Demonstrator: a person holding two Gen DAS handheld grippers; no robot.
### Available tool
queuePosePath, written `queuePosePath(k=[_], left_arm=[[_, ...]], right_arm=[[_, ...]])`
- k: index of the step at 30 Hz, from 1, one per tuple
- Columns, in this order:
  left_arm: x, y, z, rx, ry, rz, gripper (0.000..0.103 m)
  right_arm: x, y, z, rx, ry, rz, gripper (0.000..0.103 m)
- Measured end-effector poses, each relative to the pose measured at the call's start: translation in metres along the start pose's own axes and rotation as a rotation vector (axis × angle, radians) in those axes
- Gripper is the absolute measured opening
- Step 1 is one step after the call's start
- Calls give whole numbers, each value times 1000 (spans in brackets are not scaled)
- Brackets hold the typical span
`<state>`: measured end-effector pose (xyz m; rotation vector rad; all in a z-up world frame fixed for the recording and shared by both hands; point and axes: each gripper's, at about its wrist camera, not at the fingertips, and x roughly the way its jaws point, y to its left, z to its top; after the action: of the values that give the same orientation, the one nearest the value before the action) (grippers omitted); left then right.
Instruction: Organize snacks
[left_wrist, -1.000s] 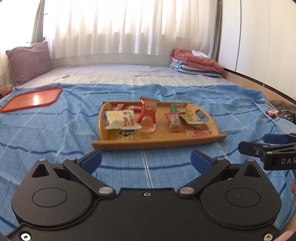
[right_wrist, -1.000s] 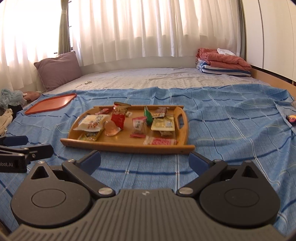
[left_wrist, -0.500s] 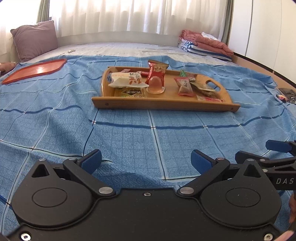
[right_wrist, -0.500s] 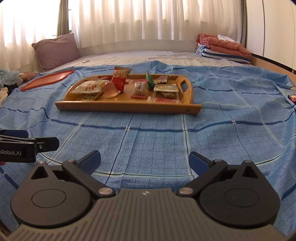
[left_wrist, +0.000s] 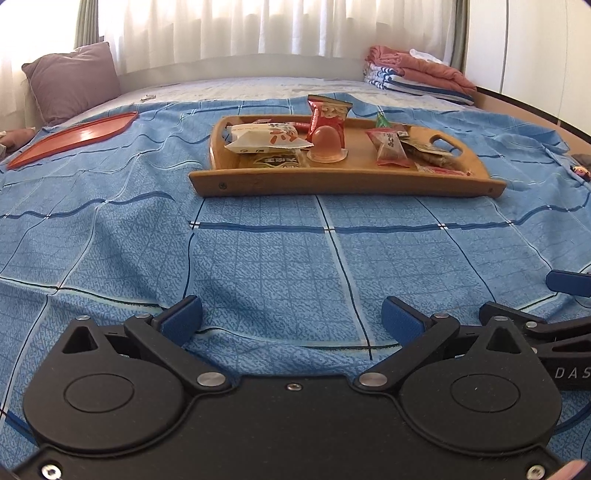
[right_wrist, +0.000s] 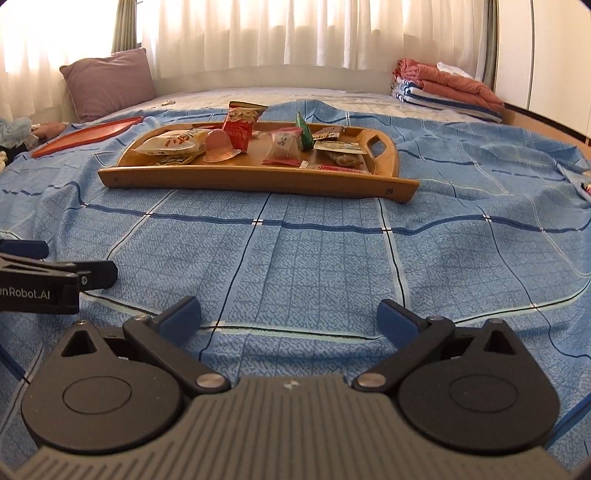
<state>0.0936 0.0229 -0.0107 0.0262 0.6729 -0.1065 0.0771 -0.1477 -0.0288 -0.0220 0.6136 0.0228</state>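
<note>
A wooden tray (left_wrist: 332, 181) (right_wrist: 255, 177) lies on the blue checked bedspread and holds several snack packets: a white bun packet (left_wrist: 264, 137) (right_wrist: 173, 142), an upright red packet (left_wrist: 328, 112) (right_wrist: 242, 123), a pink jelly cup (left_wrist: 327, 144) (right_wrist: 218, 147) and flat packets to the right (left_wrist: 391, 147) (right_wrist: 338, 147). My left gripper (left_wrist: 291, 319) is open and empty, low over the bedspread well short of the tray. My right gripper (right_wrist: 290, 317) is open and empty, beside the left one, also short of the tray.
An orange-red tray (left_wrist: 74, 136) (right_wrist: 88, 134) lies on the bedspread at the far left. A purple pillow (left_wrist: 72, 81) (right_wrist: 109, 81) leans at the back left. Folded blankets (left_wrist: 417, 74) (right_wrist: 447, 86) are stacked at the back right. Small items lie at the right edge (left_wrist: 580, 168).
Both grippers have dropped lower toward the bedspread and tilted up, so the tray now sits higher and closer in both views. Both stay open and empty.
</note>
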Motion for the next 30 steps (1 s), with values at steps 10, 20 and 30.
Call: queuePosePath(k=[10, 20, 30], left_arm=[[-2, 1, -4, -7, -24, -3, 103], [-3, 1, -5, -4, -33, 0, 103], [-3, 0, -5, 4, -35, 6, 103]], right_arm=[[0, 1, -3, -2, -31, -7, 103], [-2, 0, -5, -1, -40, -7, 103], [-2, 0, -5, -2, -43, -7, 103]])
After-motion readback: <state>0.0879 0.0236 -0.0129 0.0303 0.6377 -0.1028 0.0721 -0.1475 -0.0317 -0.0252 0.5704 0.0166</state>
